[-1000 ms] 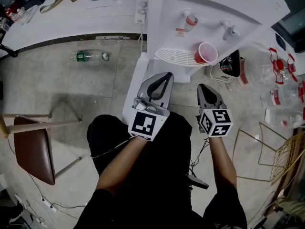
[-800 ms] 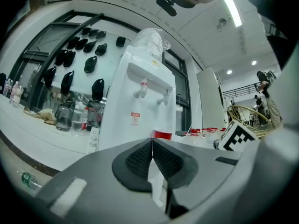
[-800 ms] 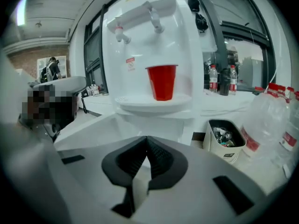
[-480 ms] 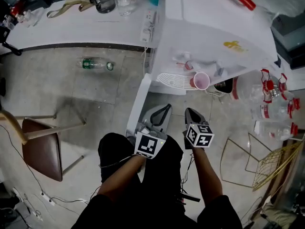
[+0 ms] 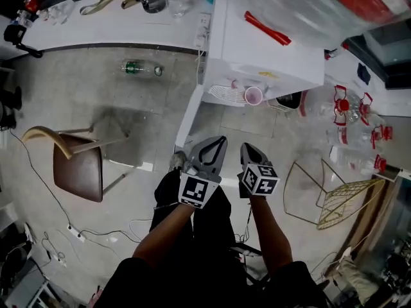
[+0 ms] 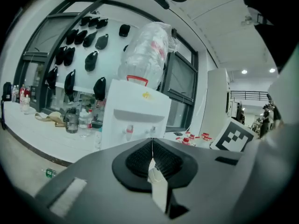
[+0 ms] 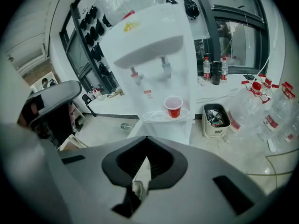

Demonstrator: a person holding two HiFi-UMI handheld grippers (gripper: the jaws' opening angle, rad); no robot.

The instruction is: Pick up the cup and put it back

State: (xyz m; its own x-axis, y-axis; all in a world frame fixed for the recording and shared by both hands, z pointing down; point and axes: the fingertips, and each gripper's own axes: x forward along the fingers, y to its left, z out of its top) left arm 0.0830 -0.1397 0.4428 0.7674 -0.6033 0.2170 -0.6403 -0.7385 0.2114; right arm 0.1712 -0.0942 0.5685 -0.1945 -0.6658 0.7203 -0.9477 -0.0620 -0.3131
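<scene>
item: red cup [image 5: 253,95], upright and open end up, on the white drip tray [image 5: 221,94] of the water dispenser [image 5: 266,56], below its taps; in the right gripper view it stands alone on the tray, nothing touching it. left gripper [image 5: 217,142]: jaws clenched together, nothing between them, held close in front of the person's body. right gripper [image 5: 246,149]: jaws likewise pressed closed and empty, just beside the left one, aimed down toward the dispenser. both grippers are well apart from the cup, with bare floor between. nearby, not in play: a small bin [image 7: 216,118] beside the dispenser, water jugs [image 5: 350,108] to its right, a green bottle [image 5: 138,68] lying on the floor. status, as judged: the cup sits in its resting place with no claw on it; whether the lift-and-return is finished or not yet begun cannot be told from this moment.
</scene>
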